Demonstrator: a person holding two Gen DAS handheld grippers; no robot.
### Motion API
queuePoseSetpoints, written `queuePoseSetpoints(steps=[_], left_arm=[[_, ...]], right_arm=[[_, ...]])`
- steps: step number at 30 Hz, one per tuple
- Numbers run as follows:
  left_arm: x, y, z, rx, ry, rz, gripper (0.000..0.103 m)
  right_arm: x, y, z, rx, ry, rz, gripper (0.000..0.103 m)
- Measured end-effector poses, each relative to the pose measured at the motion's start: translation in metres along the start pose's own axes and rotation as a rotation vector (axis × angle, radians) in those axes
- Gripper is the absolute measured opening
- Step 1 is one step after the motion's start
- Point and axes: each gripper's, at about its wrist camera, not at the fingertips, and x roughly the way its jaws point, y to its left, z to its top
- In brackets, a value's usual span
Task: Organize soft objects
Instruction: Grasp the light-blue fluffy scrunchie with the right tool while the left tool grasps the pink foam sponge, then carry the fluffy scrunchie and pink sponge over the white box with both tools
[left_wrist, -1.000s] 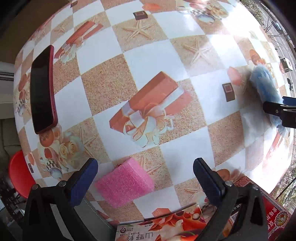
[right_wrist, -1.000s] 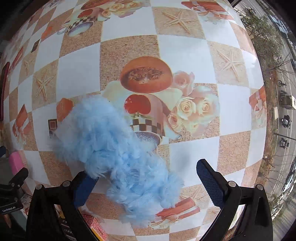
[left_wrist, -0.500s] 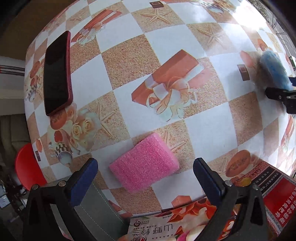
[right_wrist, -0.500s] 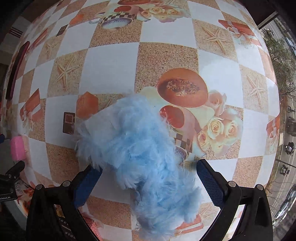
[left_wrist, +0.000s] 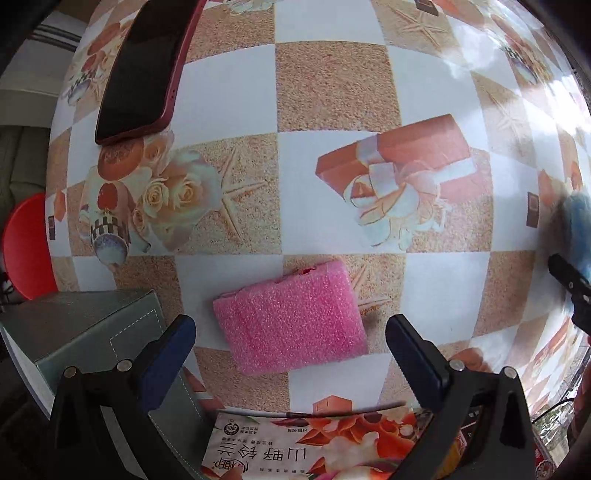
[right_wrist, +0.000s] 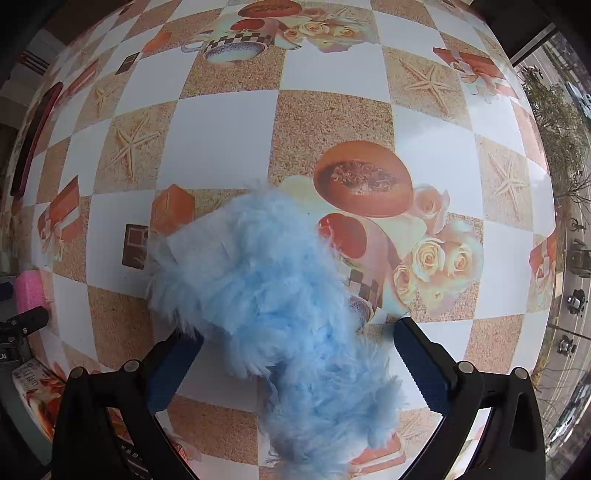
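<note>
Pink foam, a rectangular sponge-like block (left_wrist: 291, 317), is lying flat on the checkered tablecloth (left_wrist: 332, 92) just ahead of the left gripper (left_wrist: 290, 349), whose blue-padded fingers (left_wrist: 168, 354) are standing wide apart on either side of it without touching it. A grey-green box (left_wrist: 85, 332) is sitting just to the left of the block, a printed packet (left_wrist: 306, 446) is lying under the gripper near the table edge, and a dark phone in a red case (left_wrist: 147, 66) is resting well apart at the far left. In the right wrist view, a fluffy light-blue feathery duster head (right_wrist: 273, 295) is sprawling on the cloth between the spread fingers (right_wrist: 421, 365) of the right gripper (right_wrist: 297, 365); its fluff is brushing the left pad, yet the jaws are not clamping it. Judging from this, the step in hand appears to be lining both grippers up for a pick. The next move is probably calling for each gripper to be lowering and closing gently, since both items are likely to compress, and the left one needs to be clearing the box edge while closing.
</note>
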Motion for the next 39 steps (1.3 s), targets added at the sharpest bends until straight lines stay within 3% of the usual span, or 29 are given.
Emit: queuePoseSetpoints(steps=[3,6,12,14,16,17,19,23,29,33,39], left_arm=[[0.001,0.01,0.015,-0.078,0.027,0.018,0.103],[0.011,0.016,0.017,-0.165,0.068,-0.011,0.103],[0.022,0.026,0.011,-0.224,0.128,-0.057,0.102],[0.025,0.025,0.006,-0.236,0.123,-0.098,0.096],[0.029,0.015,0.0,-0.222,0.101,-0.136,0.085],[0.028,0.012,-0.002,-0.211,0.091,-0.156,0.074],[0.028,0.003,-0.005,-0.175,0.081,-0.139,0.074],[0.01,-0.005,-0.017,-0.103,-0.006,-0.108,0.073],[-0.038,-0.018,-0.051,0.085,-0.194,-0.025,0.074],[-0.062,-0.015,-0.087,0.176,-0.301,-0.008,0.074],[-0.098,-0.023,-0.12,0.249,-0.396,-0.029,0.074]], right_arm=[[0.003,0.0,0.002,-0.001,0.0,0.0,0.103],[0.002,0.0,0.001,0.001,-0.01,0.001,0.103],[-0.001,0.0,-0.004,-0.005,-0.028,0.001,0.103],[-0.003,0.001,-0.006,-0.007,-0.025,-0.001,0.102],[-0.011,0.002,-0.012,-0.01,-0.055,-0.004,0.085],[-0.015,0.001,-0.015,-0.011,-0.073,-0.005,0.078],[-0.024,0.0,-0.02,-0.008,-0.1,-0.005,0.042],[-0.034,-0.007,-0.028,0.045,-0.1,0.047,0.037],[-0.059,-0.023,-0.058,0.153,-0.109,0.125,0.037],[-0.088,-0.031,-0.085,0.207,-0.134,0.154,0.037],[-0.133,-0.016,-0.124,0.24,-0.192,0.191,0.037]])
